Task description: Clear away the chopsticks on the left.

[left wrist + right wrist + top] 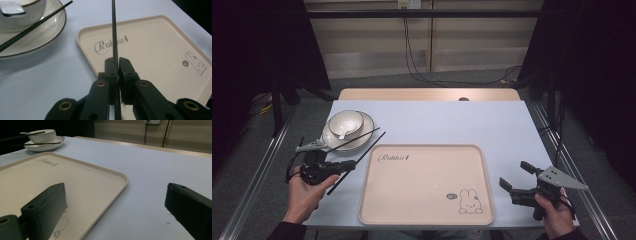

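Observation:
My left gripper (352,165) (118,61) is shut on a thin black chopstick (370,148) (114,30) at the table's left, beside the tray's left edge. The stick runs forward past the jaws toward the tray's far left corner. A second black chopstick (362,135) (32,27) lies across the white plate (362,142) (47,37). A white bowl (346,122) (30,10) holding a spoon (11,10) stands on that plate. My right gripper (514,174) (115,195) is open and holds nothing, just right of the beige tray (427,200) (75,177).
The tray (155,50) carries the word Rabbit and a small rabbit drawing (469,202). Bare pale table top (452,122) lies behind the tray and to its right. Metal rails run along both sides of the table. Cables hang down the back wall.

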The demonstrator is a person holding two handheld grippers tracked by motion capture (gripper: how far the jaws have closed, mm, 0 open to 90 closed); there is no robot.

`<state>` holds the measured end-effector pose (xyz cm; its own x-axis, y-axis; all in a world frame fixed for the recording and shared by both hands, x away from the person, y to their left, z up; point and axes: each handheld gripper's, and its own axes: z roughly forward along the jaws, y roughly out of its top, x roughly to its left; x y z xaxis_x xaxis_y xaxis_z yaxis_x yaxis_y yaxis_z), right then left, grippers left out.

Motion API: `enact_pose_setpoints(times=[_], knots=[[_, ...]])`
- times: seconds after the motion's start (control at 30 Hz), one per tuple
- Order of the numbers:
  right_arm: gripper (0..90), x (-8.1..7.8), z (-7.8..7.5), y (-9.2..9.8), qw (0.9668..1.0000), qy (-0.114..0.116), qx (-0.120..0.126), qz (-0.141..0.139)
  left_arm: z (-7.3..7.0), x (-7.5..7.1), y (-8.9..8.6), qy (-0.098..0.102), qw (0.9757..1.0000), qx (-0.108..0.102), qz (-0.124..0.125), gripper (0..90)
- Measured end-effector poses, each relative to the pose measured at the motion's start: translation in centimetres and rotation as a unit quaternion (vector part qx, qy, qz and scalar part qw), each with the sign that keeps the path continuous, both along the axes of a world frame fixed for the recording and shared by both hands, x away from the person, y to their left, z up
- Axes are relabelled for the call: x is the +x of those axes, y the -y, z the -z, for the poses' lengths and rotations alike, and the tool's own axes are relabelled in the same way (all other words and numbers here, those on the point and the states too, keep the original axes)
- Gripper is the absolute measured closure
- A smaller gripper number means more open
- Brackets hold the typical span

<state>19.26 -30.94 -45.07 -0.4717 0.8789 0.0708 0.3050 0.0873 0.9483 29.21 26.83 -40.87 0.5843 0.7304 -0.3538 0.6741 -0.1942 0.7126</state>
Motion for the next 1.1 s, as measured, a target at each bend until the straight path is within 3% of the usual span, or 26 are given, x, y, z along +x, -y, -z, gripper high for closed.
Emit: enact_pose_setpoints(times=[0.1,0.2,0.33,0.37,0.53,0.57,1.1], knots=[[3.5,0.0,0.0,0.0,1.0,0.001,-0.001,0.0,-0.4,-1.0,1.2,0.005,0.9997,0.003,-0.025,86.2],[3.5,0.0,0.0,0.0,1.0,0.0,0.0,0.0,-0.5,-1.7,2.0,0.008,0.9994,0.003,-0.033,86.2],[3.6,0.0,0.0,0.0,1.0,0.001,-0.003,-0.001,-0.4,-2.1,3.3,-0.009,0.9987,0.003,-0.05,86.2],[3.6,0.0,0.0,-0.1,1.0,0.001,-0.004,-0.001,0.0,-2.1,3.7,-0.015,0.9976,0.011,-0.067,86.2],[3.6,0.0,0.0,-0.1,1.0,0.0,-0.006,-0.003,0.9,-2.6,4.6,-0.022,0.9957,0.013,-0.09,86.2],[3.6,0.0,0.0,-0.1,1.0,0.001,-0.007,-0.004,1.3,-2.7,4.9,-0.026,0.9947,0.022,-0.097,86.2],[3.6,0.0,0.0,-0.2,1.0,-0.002,-0.006,-0.005,3.5,-2.3,6.9,-0.058,0.989,0.053,-0.126,86.2]])
